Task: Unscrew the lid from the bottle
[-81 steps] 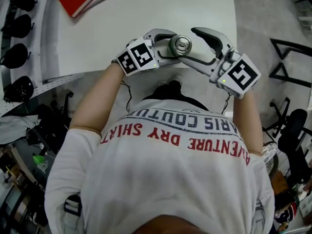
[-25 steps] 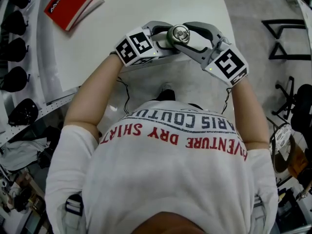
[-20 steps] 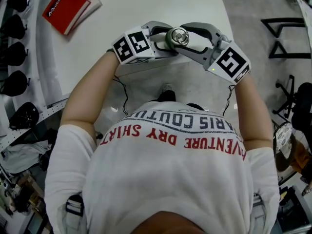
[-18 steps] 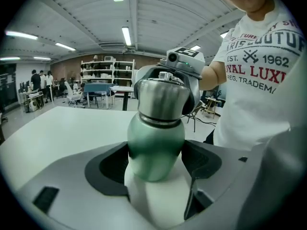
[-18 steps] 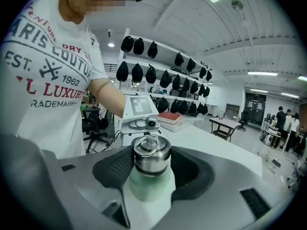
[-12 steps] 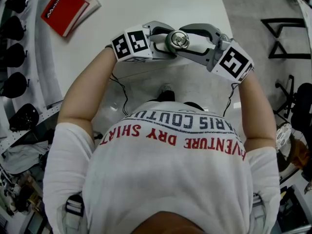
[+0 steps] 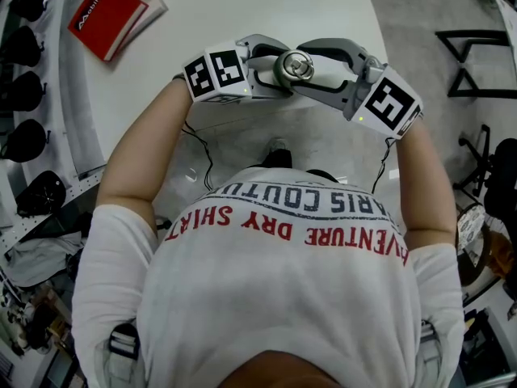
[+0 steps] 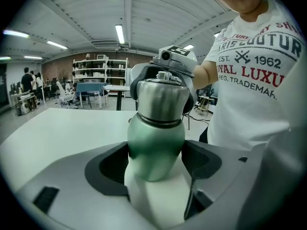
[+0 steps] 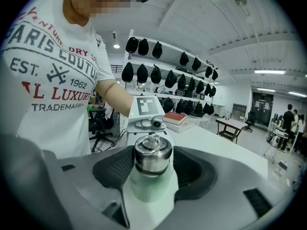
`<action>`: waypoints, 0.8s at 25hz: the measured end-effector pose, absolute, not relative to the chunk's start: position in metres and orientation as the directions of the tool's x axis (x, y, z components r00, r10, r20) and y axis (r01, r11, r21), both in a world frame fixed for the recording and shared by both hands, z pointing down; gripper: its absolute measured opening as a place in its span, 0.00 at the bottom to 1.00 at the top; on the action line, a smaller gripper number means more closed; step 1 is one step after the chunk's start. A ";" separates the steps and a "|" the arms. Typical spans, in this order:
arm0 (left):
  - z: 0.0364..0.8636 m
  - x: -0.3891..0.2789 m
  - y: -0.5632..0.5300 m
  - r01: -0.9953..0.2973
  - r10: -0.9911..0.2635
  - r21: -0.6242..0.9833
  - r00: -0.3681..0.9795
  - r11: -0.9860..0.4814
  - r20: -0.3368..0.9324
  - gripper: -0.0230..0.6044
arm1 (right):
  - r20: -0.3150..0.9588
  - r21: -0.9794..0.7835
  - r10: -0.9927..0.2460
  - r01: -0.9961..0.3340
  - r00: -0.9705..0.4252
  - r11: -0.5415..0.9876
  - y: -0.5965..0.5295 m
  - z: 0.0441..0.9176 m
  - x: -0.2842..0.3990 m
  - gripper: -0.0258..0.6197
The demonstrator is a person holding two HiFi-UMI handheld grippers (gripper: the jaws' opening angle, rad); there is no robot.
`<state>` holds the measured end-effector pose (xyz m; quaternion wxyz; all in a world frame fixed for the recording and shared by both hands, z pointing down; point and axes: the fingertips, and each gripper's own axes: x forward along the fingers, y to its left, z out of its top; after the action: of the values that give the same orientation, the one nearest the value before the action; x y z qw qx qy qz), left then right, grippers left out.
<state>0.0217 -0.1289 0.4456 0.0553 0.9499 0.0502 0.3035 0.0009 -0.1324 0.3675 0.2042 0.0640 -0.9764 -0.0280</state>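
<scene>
The green metal bottle (image 8: 156, 145) is held upright over the near edge of the white table (image 7: 242, 6); whether its base rests there cannot be told. The left gripper (image 8: 156, 169) is clamped around the green body, its dark pads pressed to both sides. The right gripper (image 9: 152, 174) is set wide and closed on the brushed-steel lid with a ring handle (image 9: 152, 158).

The bottle is judged rigid, fairly heavy and smooth, so slipping under torque is likely. The body is best gripped at its widest part and the lid around its straight wall, not by the ring.

No label is seen on the bottle. On the white T-shirt (image 7: 283, 281), "PARIS COUTURE", "ADVENTURE DRY SHIRT", "EST. 1962" and "TRADEMARK" are read. The white print on the red book (image 7: 109, 18) is too small to be read.
</scene>
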 end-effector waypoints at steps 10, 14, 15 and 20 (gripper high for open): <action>0.445 0.025 -0.128 -0.151 -0.053 0.135 0.834 -0.979 0.550 0.62 | 0.311 -0.003 -0.390 -0.412 -0.866 0.911 -0.131 0.353 0.017 0.48; 0.444 0.027 -0.130 -0.282 -0.167 0.143 0.830 -0.949 0.532 0.62 | 0.311 -0.018 -0.495 -0.526 -0.811 0.850 -0.134 0.356 0.019 0.48; 0.444 0.028 -0.131 -0.315 -0.195 0.148 0.829 -0.938 0.525 0.62 | 0.307 -0.023 -0.511 -0.543 -0.803 0.840 -0.133 0.358 0.018 0.48; 0.443 0.029 -0.131 -0.429 -0.306 0.149 0.810 -0.891 0.500 0.62 | 0.303 -0.027 -0.581 -0.616 -0.755 0.787 -0.130 0.362 0.017 0.48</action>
<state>0.0286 -0.1306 0.4429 0.1283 0.9426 -0.1951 0.2388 0.0174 -0.1301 0.3624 0.1405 0.3202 -0.9348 0.0626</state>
